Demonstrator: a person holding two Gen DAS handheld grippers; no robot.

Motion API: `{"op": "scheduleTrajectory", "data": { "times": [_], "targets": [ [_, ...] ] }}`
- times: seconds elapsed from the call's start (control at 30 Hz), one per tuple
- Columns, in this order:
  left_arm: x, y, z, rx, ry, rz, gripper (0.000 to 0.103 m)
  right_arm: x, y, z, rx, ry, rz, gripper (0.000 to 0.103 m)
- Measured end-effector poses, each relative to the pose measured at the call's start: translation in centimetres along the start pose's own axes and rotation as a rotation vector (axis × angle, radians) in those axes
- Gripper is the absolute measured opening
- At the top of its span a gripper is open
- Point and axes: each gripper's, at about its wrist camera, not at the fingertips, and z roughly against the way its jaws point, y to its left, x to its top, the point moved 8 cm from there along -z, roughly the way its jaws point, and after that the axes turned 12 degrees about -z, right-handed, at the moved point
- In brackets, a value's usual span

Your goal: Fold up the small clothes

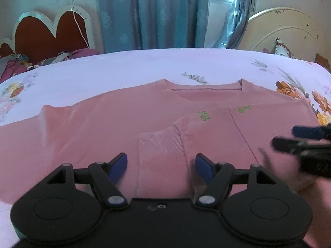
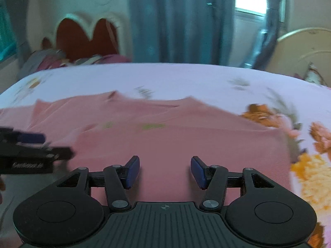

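A small pink sweater [image 1: 115, 119] lies flat on the bed, neckline at the far side, with green stitching on its chest. One sleeve is folded across the body, and its ribbed cuff [image 1: 159, 144] lies just ahead of my left gripper [image 1: 161, 165]. That gripper is open, its blue pads apart above the cloth, nothing pinched. My right gripper [image 2: 165, 171] hovers open over the sweater's [image 2: 186, 140] right half, nothing between its pads. Each gripper shows blurred at the edge of the other's view: the right gripper [image 1: 289, 137], the left gripper [image 2: 49, 144].
A lilac bedsheet [image 1: 144, 66] with orange flower prints covers the bed. Crumpled clothes [image 1: 18, 62] lie at the far left by a heart-shaped headboard [image 1: 49, 35]. Blue curtains [image 1: 149, 14] and a cream round headboard [image 1: 285, 31] stand behind the bed.
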Motion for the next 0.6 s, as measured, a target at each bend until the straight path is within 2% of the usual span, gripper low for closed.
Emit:
{"op": "scheduleTrajectory", "data": {
  "times": [0.27,0.33,0.43,0.6],
  "targets": [
    [-1.7,3.0,2.9,0.027,-0.002,0.032,0.074,-2.1,4.5,-1.5,0.040,0.044,0.031,0.055],
    [-2.3,4.0,3.5,0.034,0.003,0.042,0.074,-3.2,4.7,-2.6,0.017,0.089,0.039,0.055],
    [-3.2,5.6,4.3,0.045,0.006,0.063,0.076,-3.8,5.0,-2.9,-0.018,0.060,0.077,0.055],
    [-5.5,9.7,5.5,0.070,0.029,0.149,0.077,-4.0,5.1,-3.1,-0.043,0.060,0.072,0.055]
  ]
}}
